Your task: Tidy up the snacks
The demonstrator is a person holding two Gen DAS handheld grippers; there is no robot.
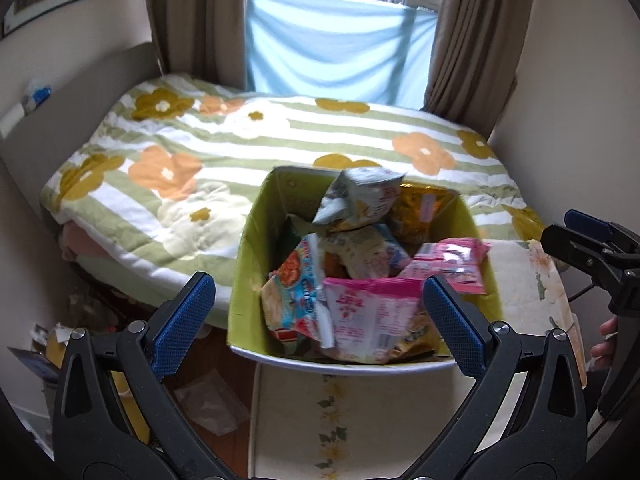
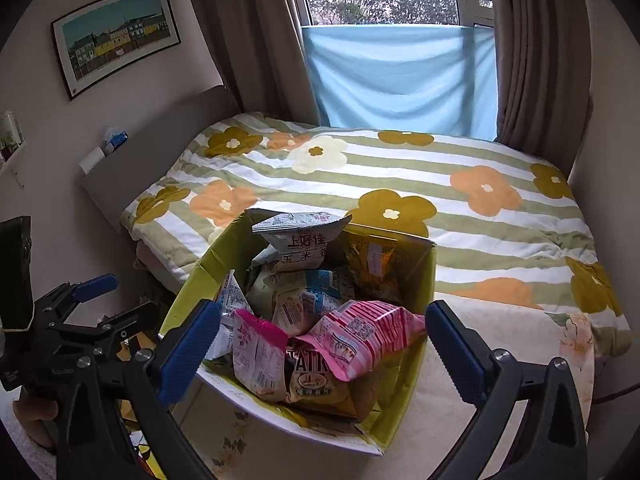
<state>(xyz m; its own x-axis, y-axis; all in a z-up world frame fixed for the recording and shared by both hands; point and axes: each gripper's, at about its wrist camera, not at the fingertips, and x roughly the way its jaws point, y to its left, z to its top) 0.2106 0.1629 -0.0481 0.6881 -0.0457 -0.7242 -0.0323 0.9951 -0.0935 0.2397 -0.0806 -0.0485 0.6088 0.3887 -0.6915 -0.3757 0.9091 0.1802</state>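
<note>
A cardboard box (image 1: 256,248) with a yellow-green lining stands on a cream floral-covered table (image 1: 360,420), heaped with several snack bags. A grey bag (image 1: 356,196) lies on top at the back and a pink bag (image 1: 360,312) at the front. My left gripper (image 1: 318,292) hangs open above the box's near rim with nothing between its blue pads. The right wrist view shows the same box (image 2: 288,420), a grey bag (image 2: 300,236), a golden bag (image 2: 372,264) and a pink striped bag (image 2: 360,336). My right gripper (image 2: 323,320) is wide open over the front bags, holding nothing.
Behind the box lies a bed (image 2: 400,168) with a striped flower quilt, under a window with a blue cloth (image 2: 400,76) and brown curtains. Clutter covers the floor (image 1: 100,312) at the left. Each gripper appears at the other view's edge, the left gripper (image 2: 120,300) and the right gripper (image 1: 572,232).
</note>
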